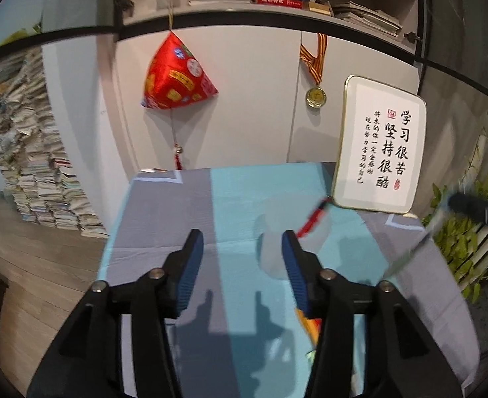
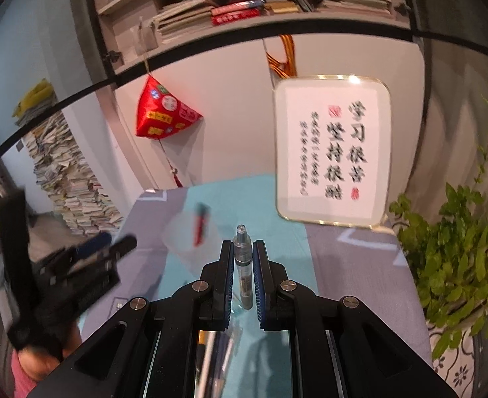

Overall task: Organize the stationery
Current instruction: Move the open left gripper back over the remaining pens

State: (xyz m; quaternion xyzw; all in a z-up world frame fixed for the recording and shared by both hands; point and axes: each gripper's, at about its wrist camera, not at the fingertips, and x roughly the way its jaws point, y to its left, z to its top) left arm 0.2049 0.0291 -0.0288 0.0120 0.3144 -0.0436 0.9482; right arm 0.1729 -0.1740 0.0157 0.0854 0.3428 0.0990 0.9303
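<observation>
The right claw (image 2: 243,258), clamped on a grey pen (image 2: 243,265) whose long axis runs forward along its fingers, points toward the translucent cup (image 2: 191,242) ahead-left on the counter (image 2: 343,265), while the left claw (image 1: 243,248) hangs wide and empty.

Two grippers: the left gripper (image 1: 242,245) and the right gripper (image 2: 240,255). Two pens: one grey pen (image 2: 243,265) and one red pen (image 2: 201,225) (blurred) standing in the single clear cup (image 2: 191,242). One framed sign (image 1: 378,146), one medal (image 1: 316,97), one red ornament (image 1: 177,76), one plant (image 2: 456,258).
</observation>
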